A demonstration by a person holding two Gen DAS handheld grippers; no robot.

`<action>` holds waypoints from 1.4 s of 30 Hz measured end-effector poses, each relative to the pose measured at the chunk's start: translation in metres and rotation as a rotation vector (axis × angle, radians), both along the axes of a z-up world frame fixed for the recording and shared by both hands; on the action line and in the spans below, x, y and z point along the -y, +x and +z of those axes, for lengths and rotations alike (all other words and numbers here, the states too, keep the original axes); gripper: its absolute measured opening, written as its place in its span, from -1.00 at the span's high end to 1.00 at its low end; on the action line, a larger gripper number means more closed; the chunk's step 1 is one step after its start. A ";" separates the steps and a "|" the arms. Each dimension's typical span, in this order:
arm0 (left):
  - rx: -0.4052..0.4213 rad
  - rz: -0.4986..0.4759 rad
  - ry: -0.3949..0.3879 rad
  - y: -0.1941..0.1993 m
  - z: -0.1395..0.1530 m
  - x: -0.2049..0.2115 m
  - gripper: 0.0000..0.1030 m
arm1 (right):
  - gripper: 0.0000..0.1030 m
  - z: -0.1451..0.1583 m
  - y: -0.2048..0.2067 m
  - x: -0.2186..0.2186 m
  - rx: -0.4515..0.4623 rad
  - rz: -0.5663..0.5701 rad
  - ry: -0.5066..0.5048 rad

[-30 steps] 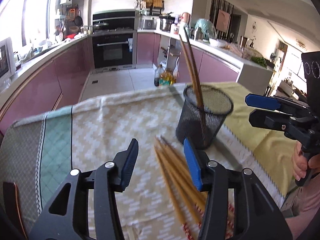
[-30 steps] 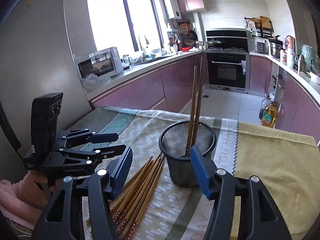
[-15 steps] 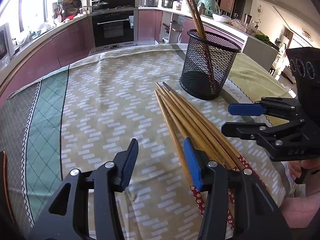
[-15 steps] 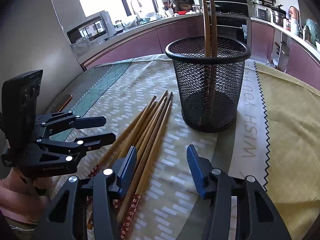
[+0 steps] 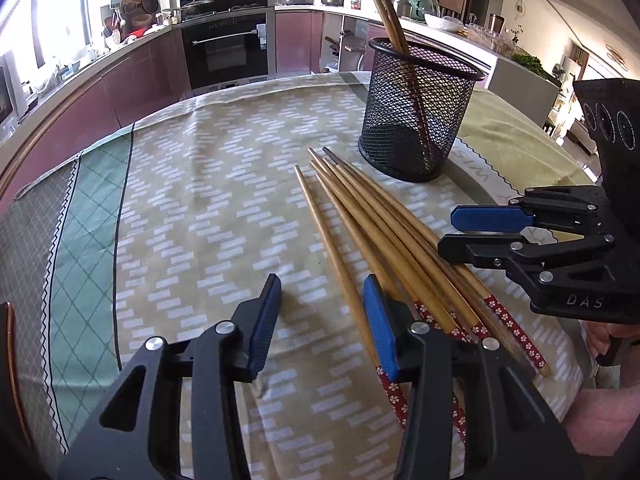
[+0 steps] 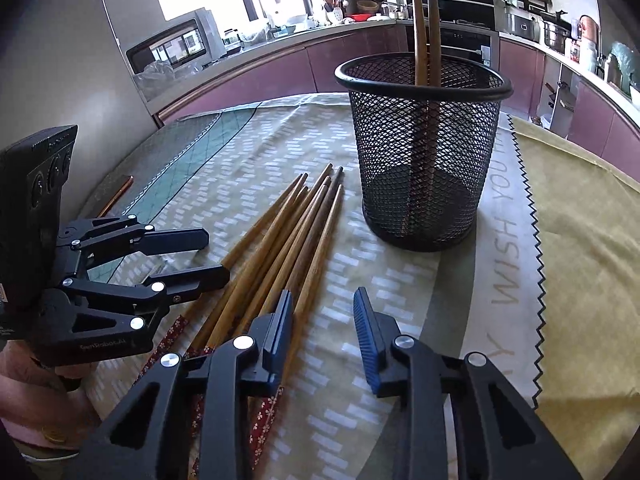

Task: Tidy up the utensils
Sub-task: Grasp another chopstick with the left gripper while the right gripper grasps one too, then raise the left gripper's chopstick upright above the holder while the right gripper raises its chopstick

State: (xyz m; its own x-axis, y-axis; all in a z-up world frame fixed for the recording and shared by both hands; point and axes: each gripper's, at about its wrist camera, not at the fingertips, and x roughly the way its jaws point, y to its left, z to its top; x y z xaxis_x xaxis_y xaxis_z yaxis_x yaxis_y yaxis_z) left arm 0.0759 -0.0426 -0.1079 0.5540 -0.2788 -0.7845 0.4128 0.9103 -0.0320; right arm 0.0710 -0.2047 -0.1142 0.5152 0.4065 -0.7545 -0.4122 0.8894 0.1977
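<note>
Several wooden chopsticks (image 5: 372,216) with red flowered ends lie in a loose bundle on the patterned tablecloth (image 5: 208,208); they also show in the right wrist view (image 6: 288,240). A black mesh holder (image 5: 416,108) stands upright past their tips with two chopsticks (image 6: 426,16) in it. My left gripper (image 5: 320,312) is open and empty, low over the cloth at the bundle's left side. My right gripper (image 6: 322,320) is open and empty, low over the bundle's right edge. Each gripper shows in the other's view, the right (image 5: 472,232) and the left (image 6: 208,256).
The holder (image 6: 424,152) stands on a grey strip beside a yellow-green cloth (image 6: 580,220). The table's wooden rim (image 5: 10,352) shows at the left. Pink kitchen cabinets, an oven (image 5: 226,52) and a microwave (image 6: 172,48) lie beyond the table.
Both grippers have come down from holder height and back to the red-ended part of the chopstick bundle. Both jaws stay open and empty. The chopsticks and holder have not moved.
</note>
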 end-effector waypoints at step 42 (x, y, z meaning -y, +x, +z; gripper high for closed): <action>0.016 -0.012 -0.256 -0.003 0.051 -0.018 0.85 | 0.89 0.042 -0.012 0.019 0.089 0.008 0.213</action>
